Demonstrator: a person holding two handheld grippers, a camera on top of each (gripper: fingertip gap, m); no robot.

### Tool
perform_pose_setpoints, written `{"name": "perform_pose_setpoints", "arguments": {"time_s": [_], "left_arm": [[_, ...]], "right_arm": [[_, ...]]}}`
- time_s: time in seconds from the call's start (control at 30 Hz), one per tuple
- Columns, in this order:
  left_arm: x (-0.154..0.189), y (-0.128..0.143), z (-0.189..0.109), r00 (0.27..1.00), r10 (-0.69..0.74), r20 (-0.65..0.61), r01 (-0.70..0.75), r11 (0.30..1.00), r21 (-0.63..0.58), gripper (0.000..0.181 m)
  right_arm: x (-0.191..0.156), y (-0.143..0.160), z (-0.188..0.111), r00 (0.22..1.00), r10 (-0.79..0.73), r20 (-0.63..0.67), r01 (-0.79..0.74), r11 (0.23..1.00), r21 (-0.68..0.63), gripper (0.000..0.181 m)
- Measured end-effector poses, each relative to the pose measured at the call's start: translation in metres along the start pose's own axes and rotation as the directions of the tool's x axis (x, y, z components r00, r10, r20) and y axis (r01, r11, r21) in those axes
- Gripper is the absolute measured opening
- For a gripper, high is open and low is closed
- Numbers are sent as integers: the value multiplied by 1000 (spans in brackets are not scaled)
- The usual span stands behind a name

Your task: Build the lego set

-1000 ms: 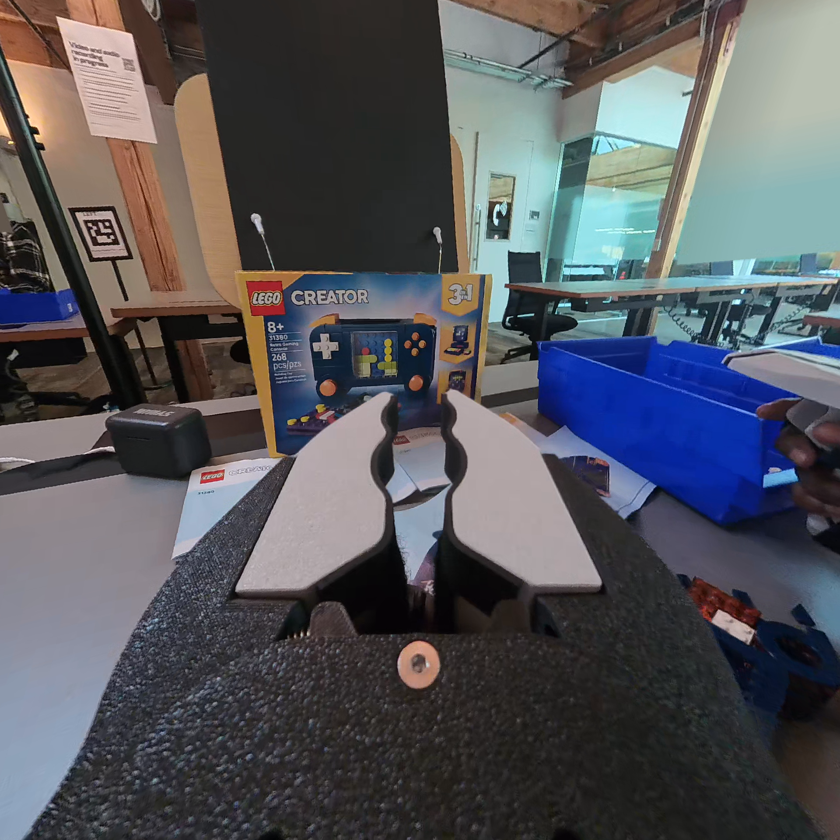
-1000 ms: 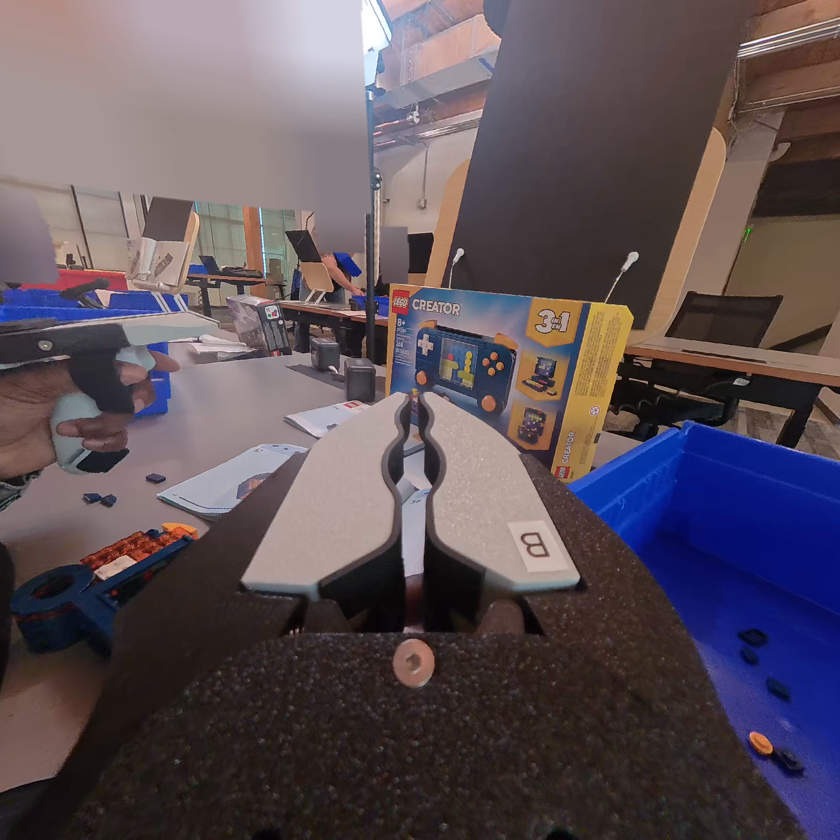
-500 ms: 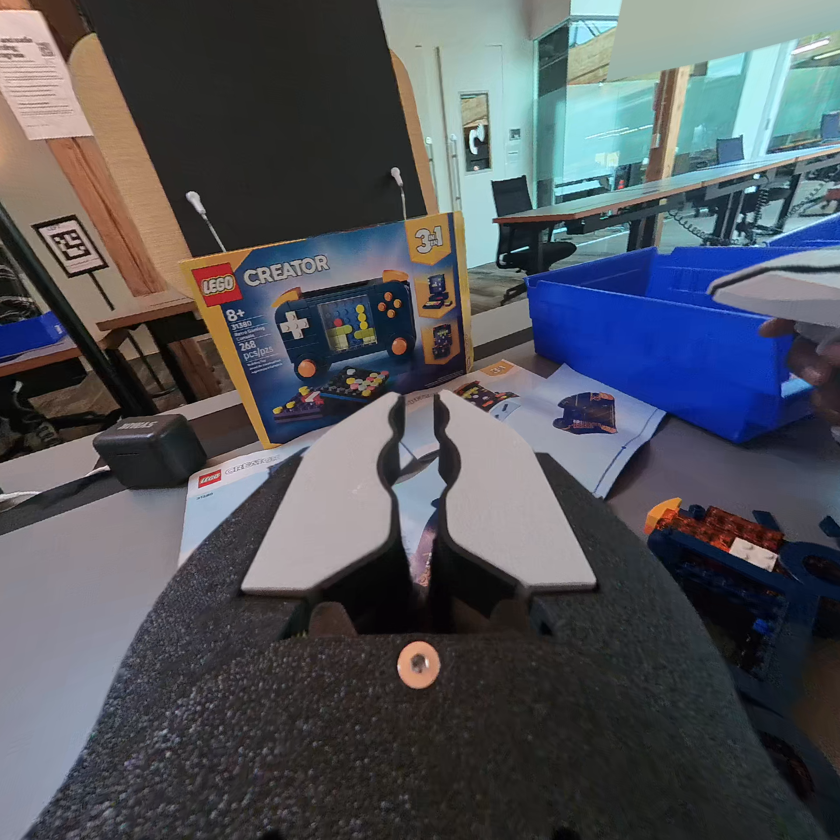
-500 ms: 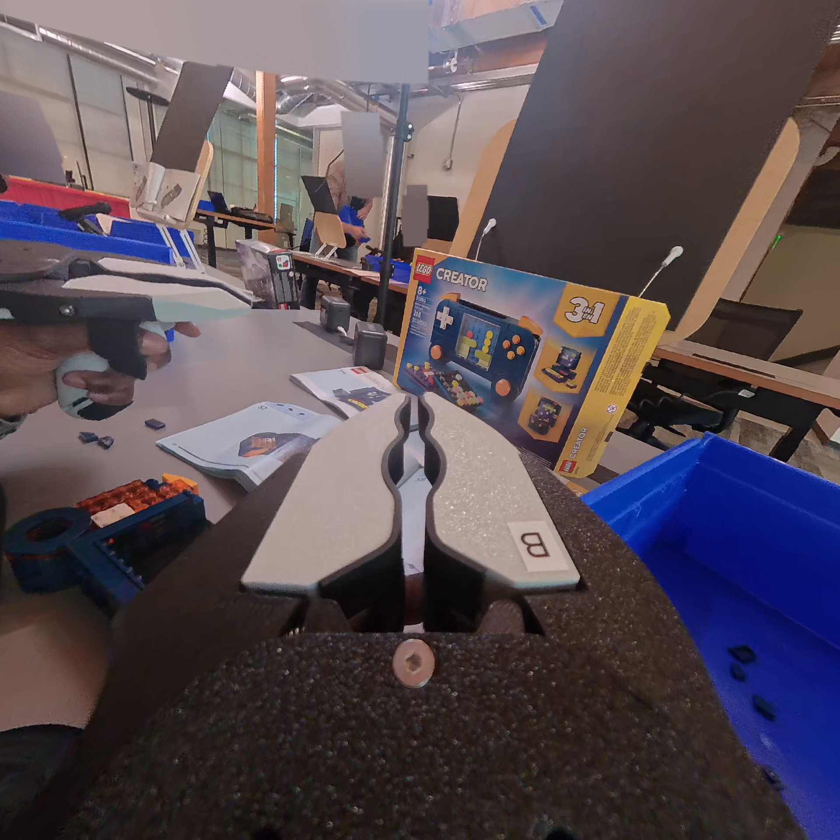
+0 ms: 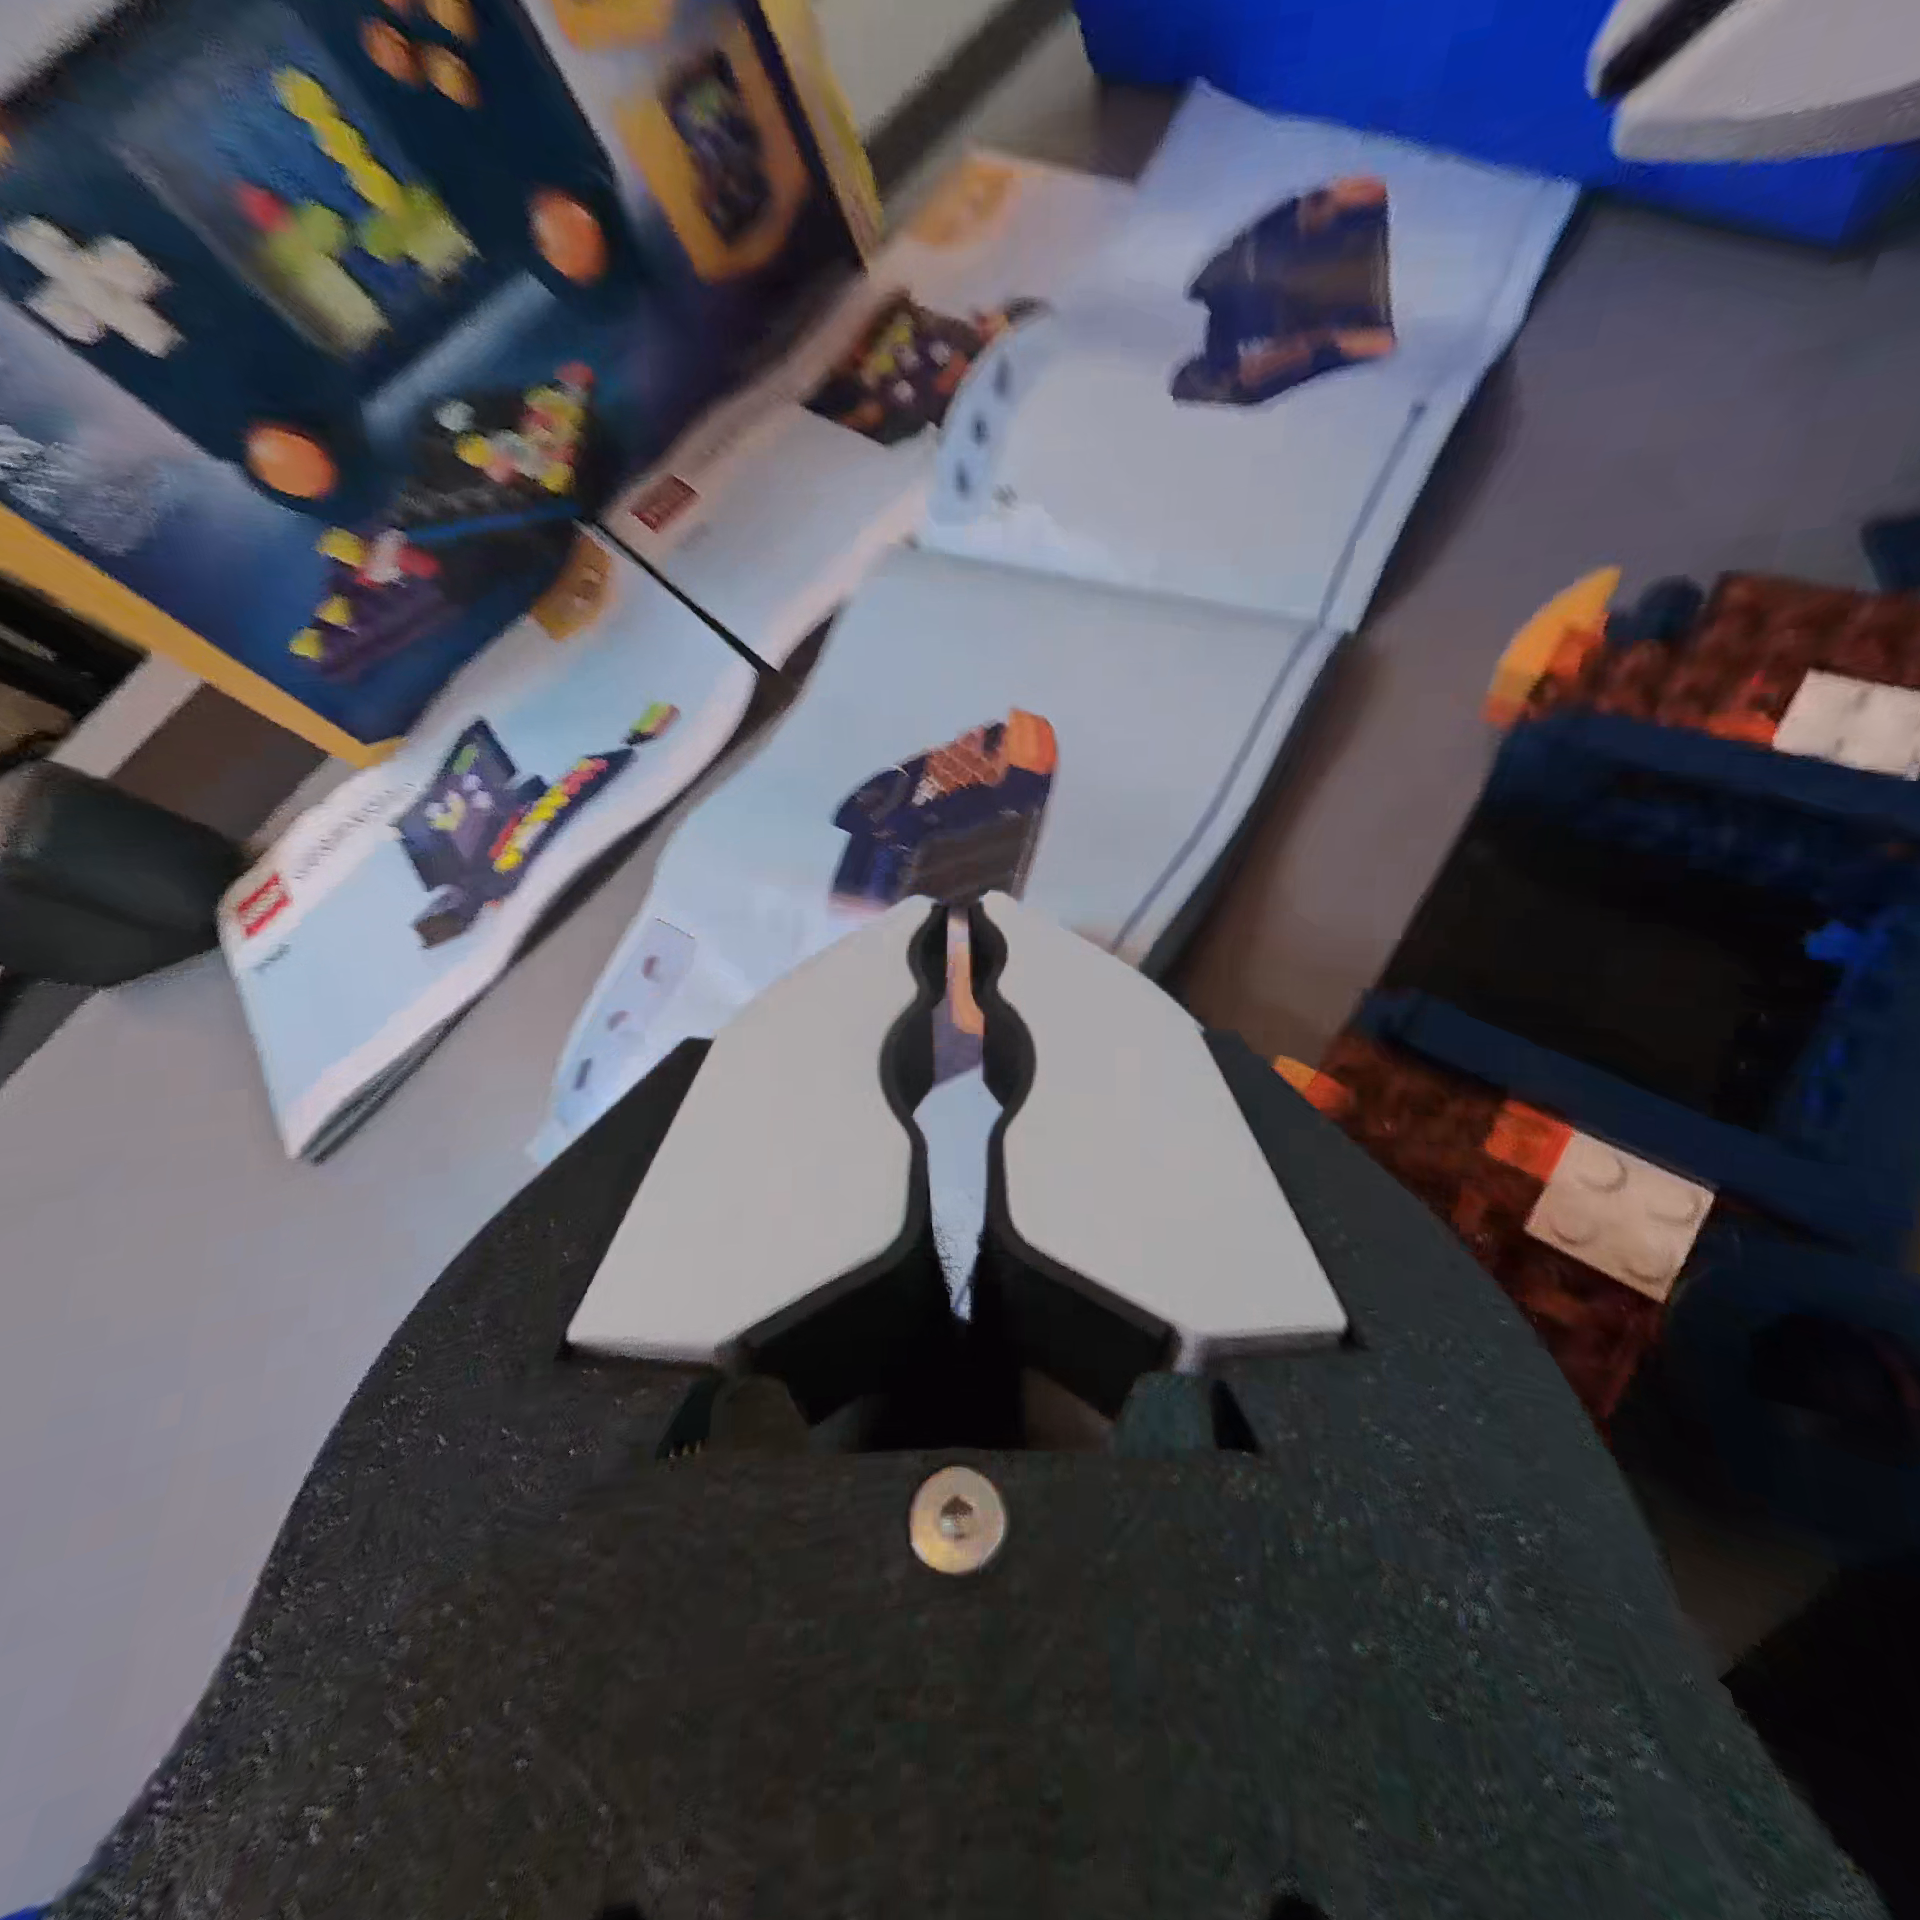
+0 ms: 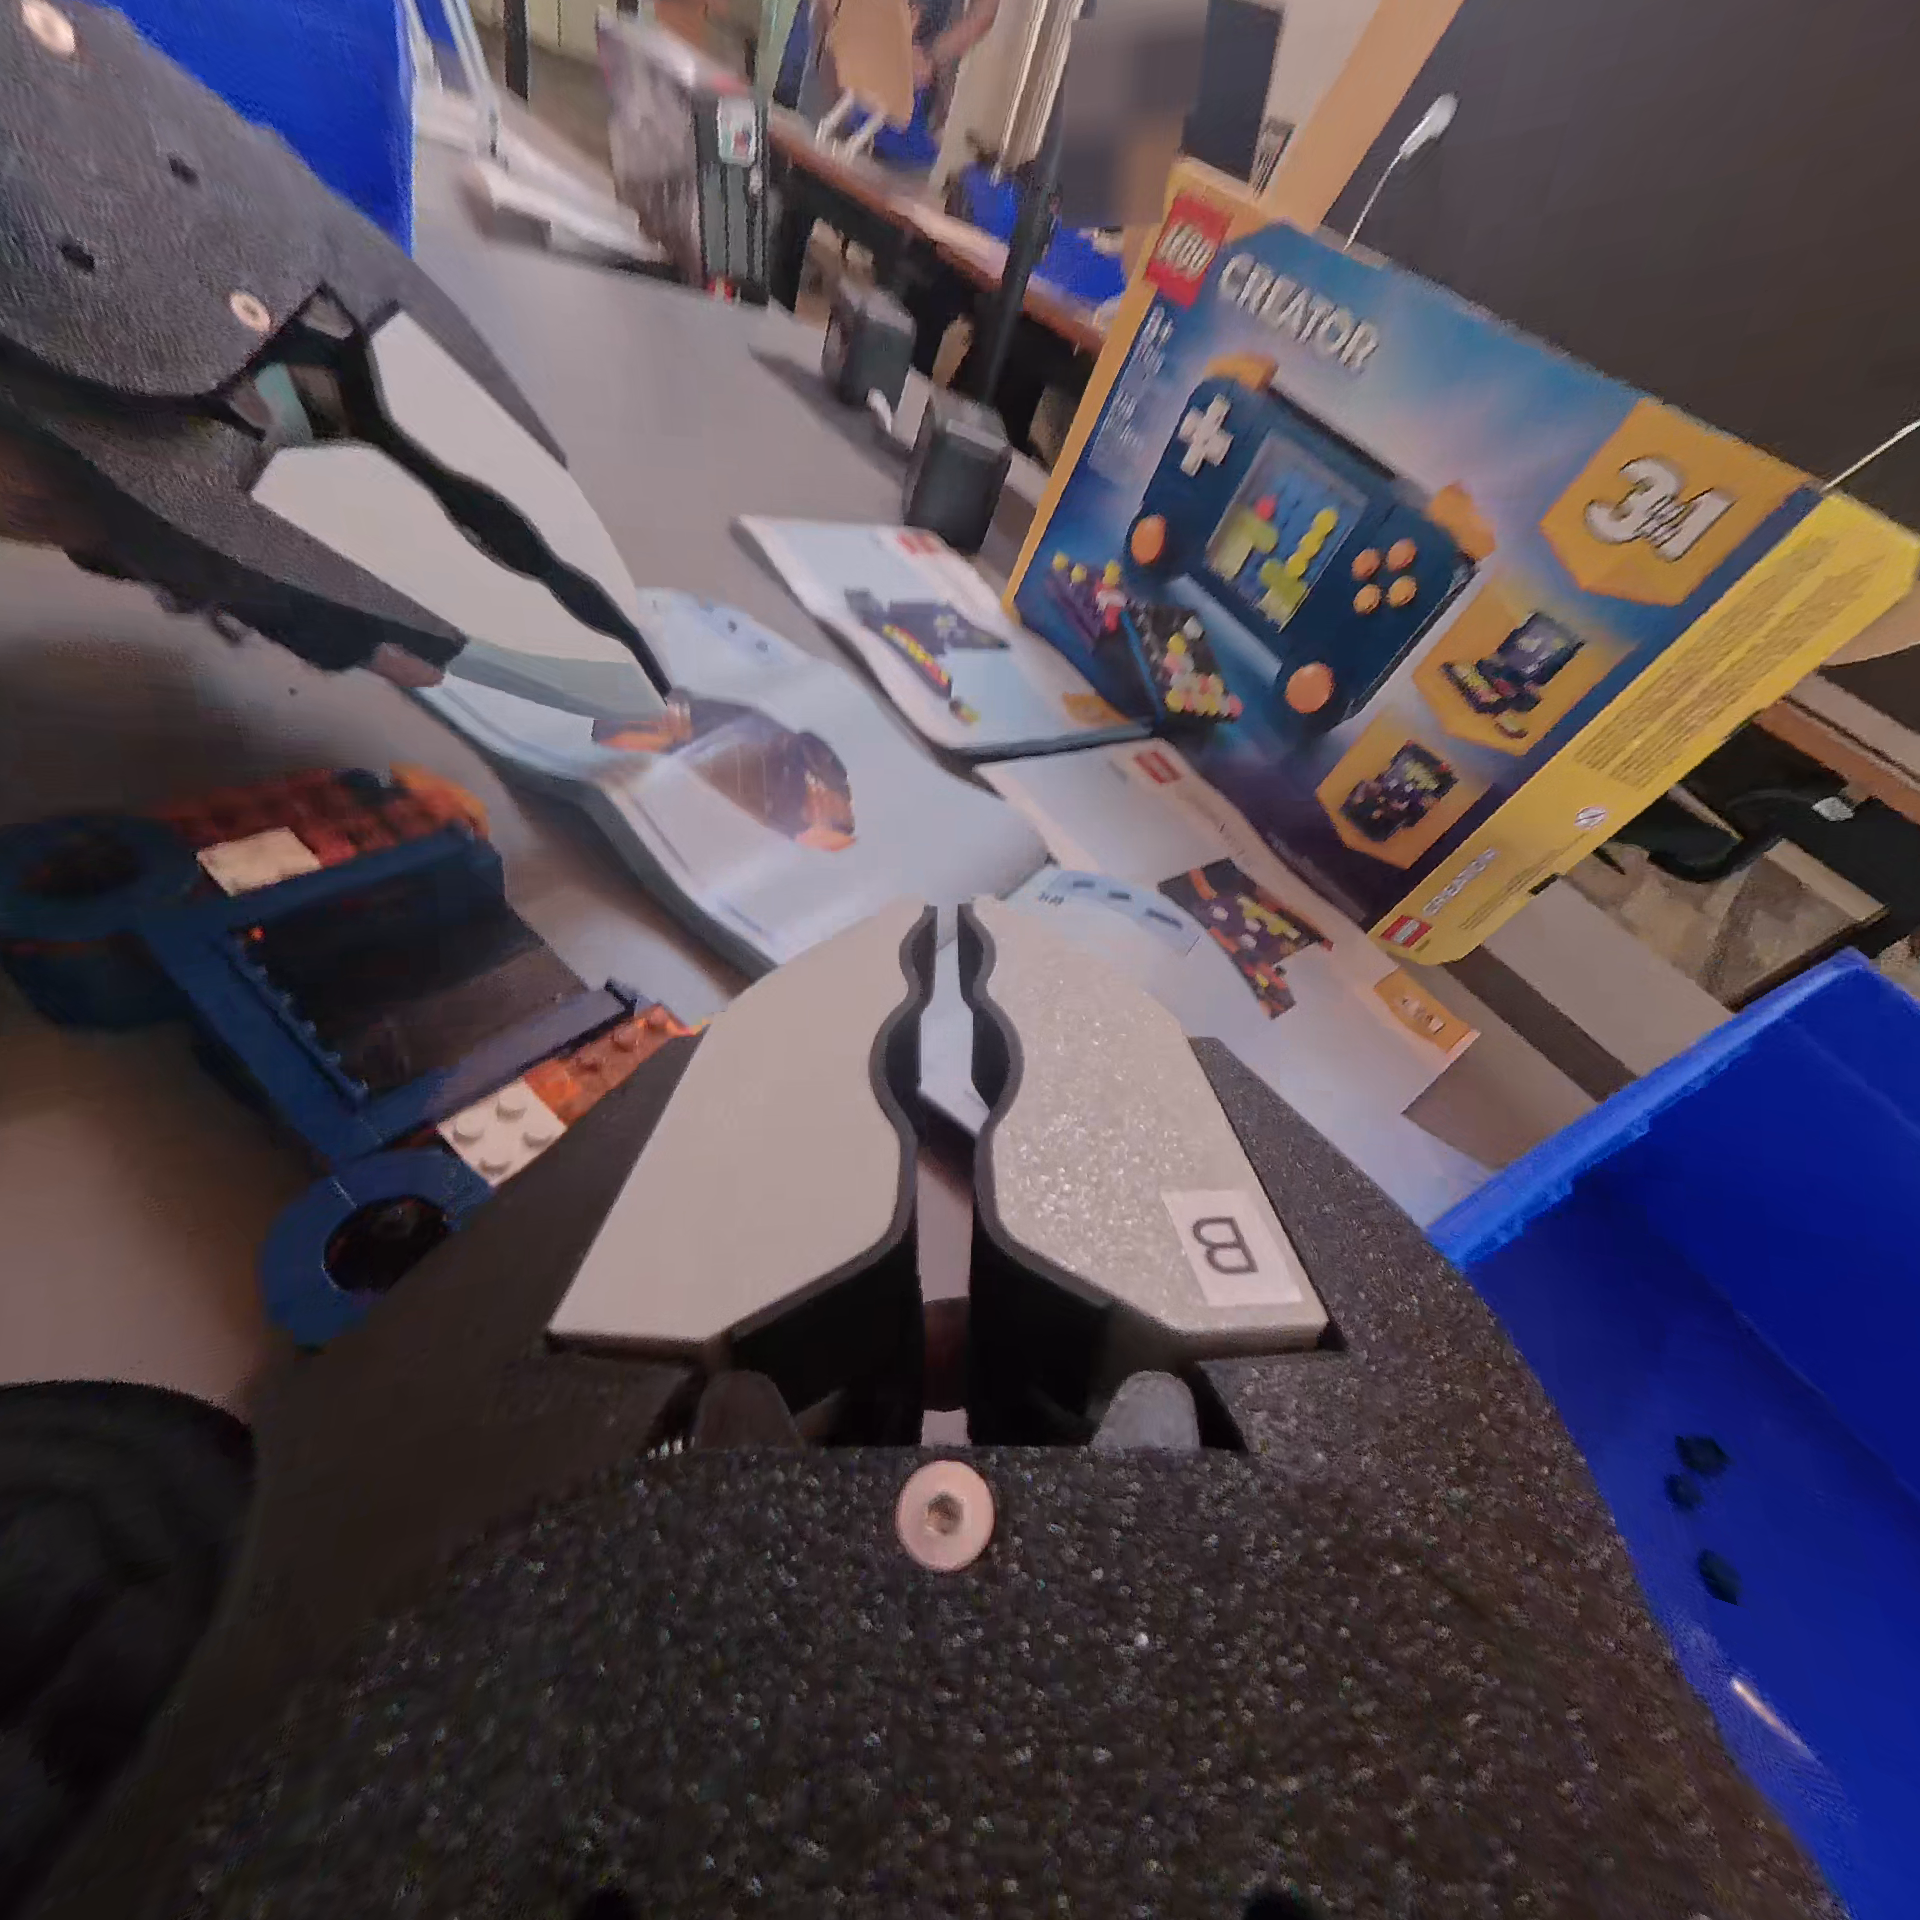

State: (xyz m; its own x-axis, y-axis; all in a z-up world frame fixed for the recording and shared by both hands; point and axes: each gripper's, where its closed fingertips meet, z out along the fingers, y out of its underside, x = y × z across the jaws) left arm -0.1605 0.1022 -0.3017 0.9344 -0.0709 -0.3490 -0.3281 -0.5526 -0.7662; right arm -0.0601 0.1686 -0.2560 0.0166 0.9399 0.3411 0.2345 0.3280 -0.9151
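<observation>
Left wrist view: the left gripper (image 5: 958, 914), two grey fingers on a black textured body, is nearly pressed together with only a narrow slit, holding nothing. Its tips point down at the open white instruction booklet (image 5: 1039, 727) on the grey table (image 5: 135, 1299). The partly built dark-blue and orange lego model (image 5: 1662, 935) lies to the right.

Right wrist view: the right gripper (image 6: 943, 920) is likewise almost closed and empty, above the table. The left gripper's tips (image 6: 649, 675) meet the booklet page (image 6: 748, 831). The model (image 6: 343, 956) lies left; the colourful cardboard lego box (image 6: 1403, 582) stands behind; a blue plastic bin (image 6: 1714, 1299) sits right.
</observation>
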Motion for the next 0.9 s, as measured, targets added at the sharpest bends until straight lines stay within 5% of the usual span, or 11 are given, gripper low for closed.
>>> {"name": "perform_pose_setpoints", "arguments": {"time_s": [0.23,0.77,0.9], "left_arm": [[13,30,8,994,87,-65,-98,977,-189,2],[14,30,5,992,107,-71,-120,970,-214,0],[5,17,-2,997,35,-67,-44,990,-131,16]], "right_arm": [[7,20,4,998,9,-58,-16,992,-126,9],[-2,25,8,991,131,21,-128,985,-119,9],[-4,20,8,985,168,45,-163,982,-91,14]]}}
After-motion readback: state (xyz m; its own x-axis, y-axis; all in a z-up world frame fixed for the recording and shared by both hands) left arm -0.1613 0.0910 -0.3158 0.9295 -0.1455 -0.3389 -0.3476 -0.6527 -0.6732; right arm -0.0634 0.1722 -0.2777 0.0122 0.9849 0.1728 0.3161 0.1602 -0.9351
